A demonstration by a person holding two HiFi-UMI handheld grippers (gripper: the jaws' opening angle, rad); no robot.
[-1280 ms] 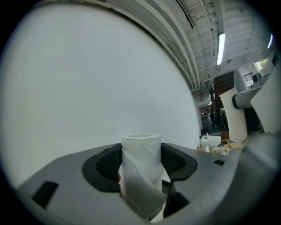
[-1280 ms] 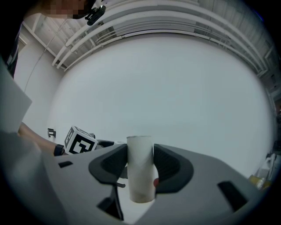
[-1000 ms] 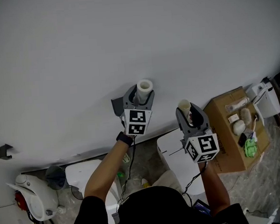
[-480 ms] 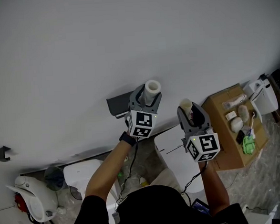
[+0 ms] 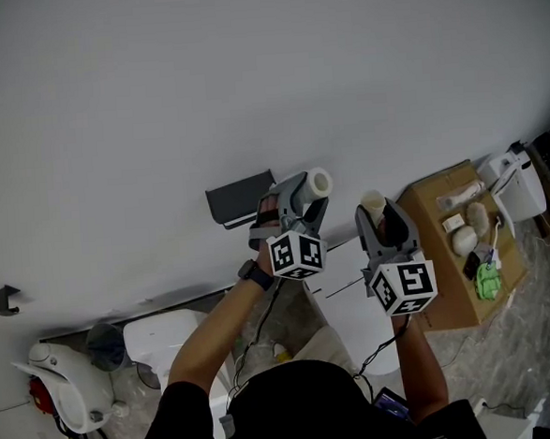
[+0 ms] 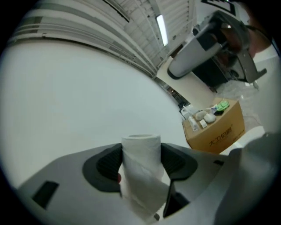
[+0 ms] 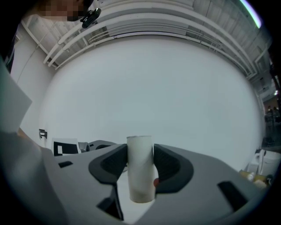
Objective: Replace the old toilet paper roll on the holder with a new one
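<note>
Holder [image 5: 239,198] juts from wall [image 5: 246,75]; box [image 5: 450,297] stands right.

Left of the cardboard box [image 5: 438,289], the holder [image 5: 236,198] has its lower right corner hidden behind the left gripper [image 5: 309,191]; items [image 5: 464,241] atop the box too small to name (one is green).

Against the white wall [image 5: 246,75], the left gripper [image 5: 303,195] clasps a paper roll [image 5: 319,182] just right of the dark holder [image 5: 239,199], while the right gripper [image 5: 382,218] grips a cardboard tube [image 5: 372,201] beside a cardboard box [image 5: 446,291].
</note>
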